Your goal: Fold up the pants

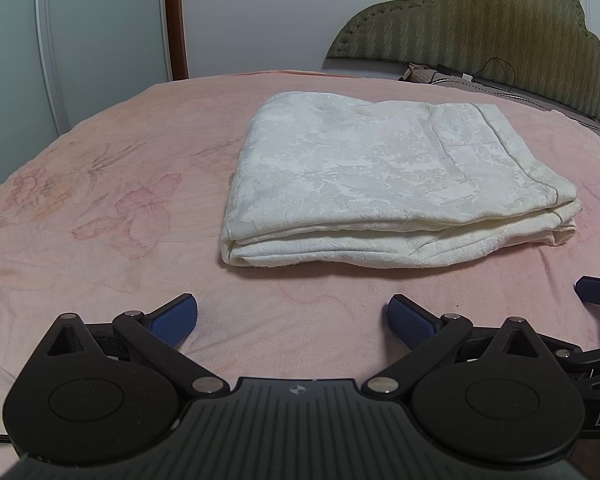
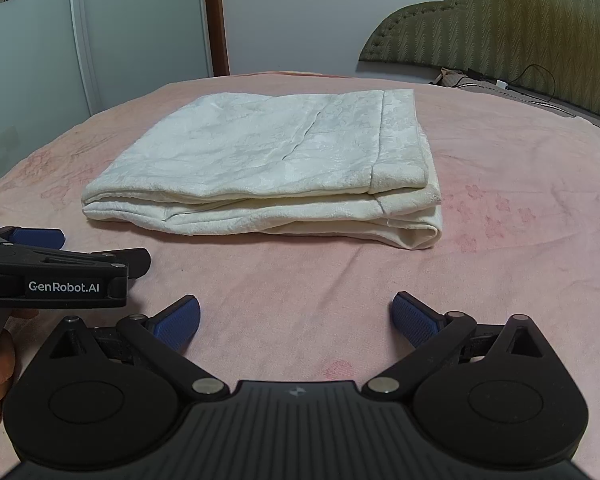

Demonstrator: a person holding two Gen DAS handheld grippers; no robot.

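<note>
The white patterned pants [image 1: 384, 184] lie folded into a flat stacked rectangle on the pink bed sheet [image 1: 100, 208]; they also show in the right wrist view [image 2: 268, 168]. My left gripper [image 1: 293, 322] is open and empty, low over the sheet just short of the pants' near edge. My right gripper [image 2: 296, 320] is open and empty, also short of the pants. The left gripper's body shows at the left of the right wrist view [image 2: 60, 276], and a blue fingertip of the right gripper [image 1: 596, 290] shows at the right edge of the left wrist view.
A padded olive headboard [image 1: 500, 28] stands at the far right with a black cable [image 1: 496, 72] and a small pillow edge below it. A white wardrobe [image 2: 32, 48] and a brown door frame [image 2: 216, 16] stand beyond the bed's far edge.
</note>
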